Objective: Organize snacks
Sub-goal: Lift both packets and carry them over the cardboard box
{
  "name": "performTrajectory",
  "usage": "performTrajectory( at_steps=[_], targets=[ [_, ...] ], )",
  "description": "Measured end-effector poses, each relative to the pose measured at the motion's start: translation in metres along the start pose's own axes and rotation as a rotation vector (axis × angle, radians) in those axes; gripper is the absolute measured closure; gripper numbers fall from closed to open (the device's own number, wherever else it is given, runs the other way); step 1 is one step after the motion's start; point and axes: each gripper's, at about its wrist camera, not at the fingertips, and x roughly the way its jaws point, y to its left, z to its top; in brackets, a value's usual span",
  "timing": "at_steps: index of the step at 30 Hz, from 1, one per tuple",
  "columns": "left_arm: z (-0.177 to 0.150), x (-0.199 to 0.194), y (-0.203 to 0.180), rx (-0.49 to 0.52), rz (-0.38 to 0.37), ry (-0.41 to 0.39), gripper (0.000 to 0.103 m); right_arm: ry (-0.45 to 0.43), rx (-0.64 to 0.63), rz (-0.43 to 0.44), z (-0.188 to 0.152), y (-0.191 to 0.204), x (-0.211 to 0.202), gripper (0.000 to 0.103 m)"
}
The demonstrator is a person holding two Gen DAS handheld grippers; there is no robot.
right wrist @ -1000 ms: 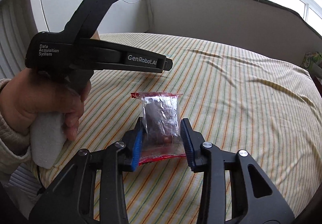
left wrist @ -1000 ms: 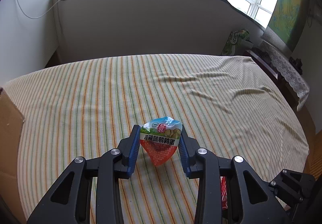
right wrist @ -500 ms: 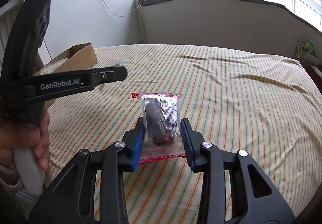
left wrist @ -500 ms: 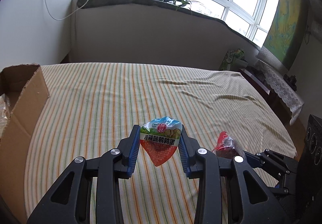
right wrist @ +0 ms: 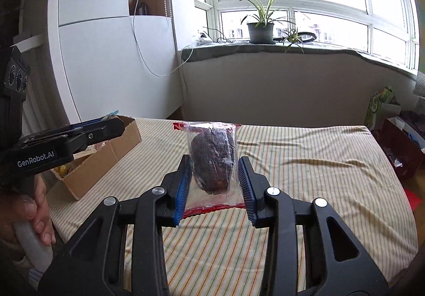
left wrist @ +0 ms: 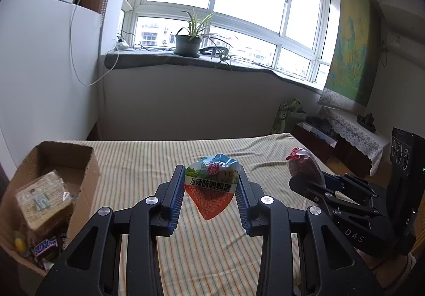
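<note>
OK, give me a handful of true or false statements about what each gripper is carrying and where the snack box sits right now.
1. The left gripper is shut on the quail egg snack packet. True.
2. The right gripper is open and carries nothing. False: it is shut on a clear packet with a dark snack.
3. The cardboard box already holds snacks, a Snickers bar among them. True.
4. Both packets are lying on the striped bedsheet. False: each is held in jaws above it.
5. In the left wrist view the box sits to the right of the left gripper. False: it is to its left.
</note>
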Motion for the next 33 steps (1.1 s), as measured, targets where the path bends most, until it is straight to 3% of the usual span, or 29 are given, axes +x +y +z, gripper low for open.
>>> performTrajectory(
  at_steps=[10, 19, 33],
  targets=[
    [0.001, -0.038, 0.023, -0.017, 0.04, -0.071, 0.068, -0.013, -0.089, 0.015, 0.014, 0.048, -0.009, 0.065],
    [-0.008, -0.058, 0.069, -0.08, 0.118, -0.101, 0.068, 0.027, -0.159, 0.06, 0.022, 0.092, 0.017, 0.065],
    [-0.037, -0.082, 0.168, -0.228, 0.308, -0.086, 0.068, 0.095, -0.304, 0.268, 0.03, 0.203, 0.097, 0.065]
  ],
)
